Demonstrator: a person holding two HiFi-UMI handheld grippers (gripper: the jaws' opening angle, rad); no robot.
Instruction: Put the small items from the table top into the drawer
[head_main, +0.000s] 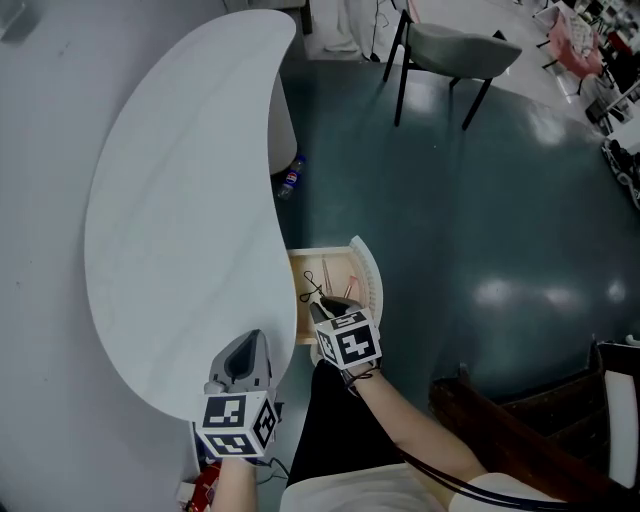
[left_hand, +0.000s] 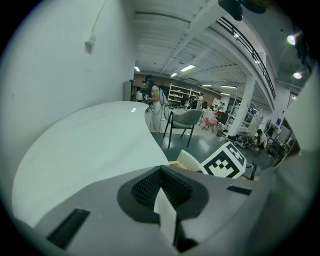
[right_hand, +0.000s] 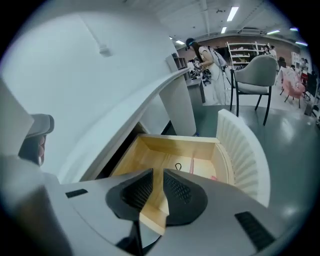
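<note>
The white curved table top (head_main: 180, 220) fills the left of the head view. Under its right edge the wooden drawer (head_main: 300, 305) stands pulled out, with its white ribbed front (head_main: 368, 270) facing right. Inside lie a black loop (right_hand: 178, 167) and a pink stick (right_hand: 191, 165). My right gripper (head_main: 325, 302) hovers over the drawer's near end, its jaws (right_hand: 159, 187) a narrow gap apart with nothing between them. My left gripper (head_main: 247, 345) is shut and empty, over the table's near edge (left_hand: 90, 145).
A grey chair (head_main: 455, 50) stands on the dark floor at the back right. A bottle (head_main: 290, 178) lies on the floor by the table's pedestal. Dark wooden furniture (head_main: 500, 420) sits at the lower right. People stand far off in both gripper views.
</note>
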